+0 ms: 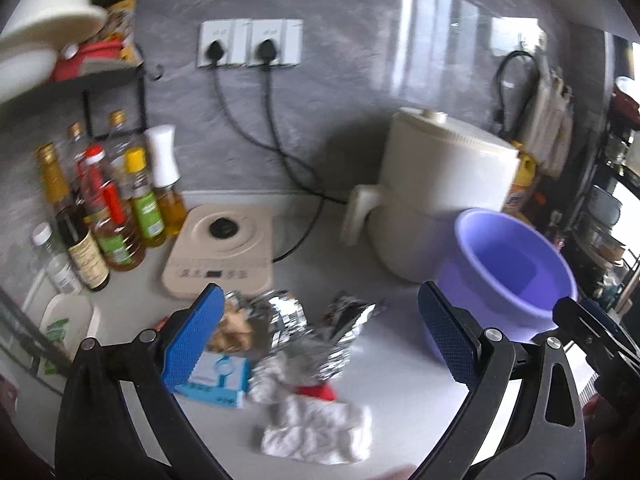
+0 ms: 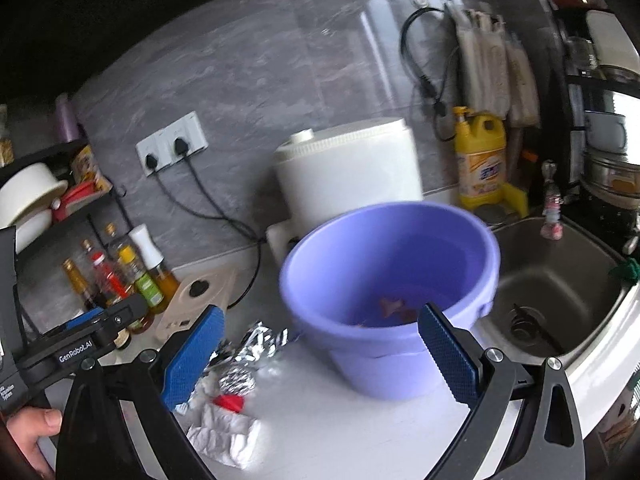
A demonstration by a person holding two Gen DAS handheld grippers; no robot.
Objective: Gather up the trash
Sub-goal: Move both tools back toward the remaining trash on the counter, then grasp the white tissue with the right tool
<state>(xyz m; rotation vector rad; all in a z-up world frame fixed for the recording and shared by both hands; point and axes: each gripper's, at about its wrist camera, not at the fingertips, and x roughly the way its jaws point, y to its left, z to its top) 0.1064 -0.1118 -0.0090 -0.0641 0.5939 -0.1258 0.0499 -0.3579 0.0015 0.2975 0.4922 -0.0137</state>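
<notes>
Trash (image 1: 304, 344), crumpled foil, a white tissue (image 1: 316, 432) and a small blue-and-white box (image 1: 218, 380), is seen heaped on the white desk (image 1: 400, 380) beside a purple bucket (image 2: 390, 280), in which a few scraps are already held. Both the left gripper (image 1: 318, 344) and the right gripper (image 2: 320, 356) are shown with fingers spread wide and nothing gripped, the left above the heap, the right before the bucket.

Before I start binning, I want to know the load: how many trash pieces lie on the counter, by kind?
Foil wads: about 3, edges blurred
Crumpled tissue: 1
Small blue-white box: 1
Red scrap: 1
Brown wrapper: 1
Total: about 7
</notes>
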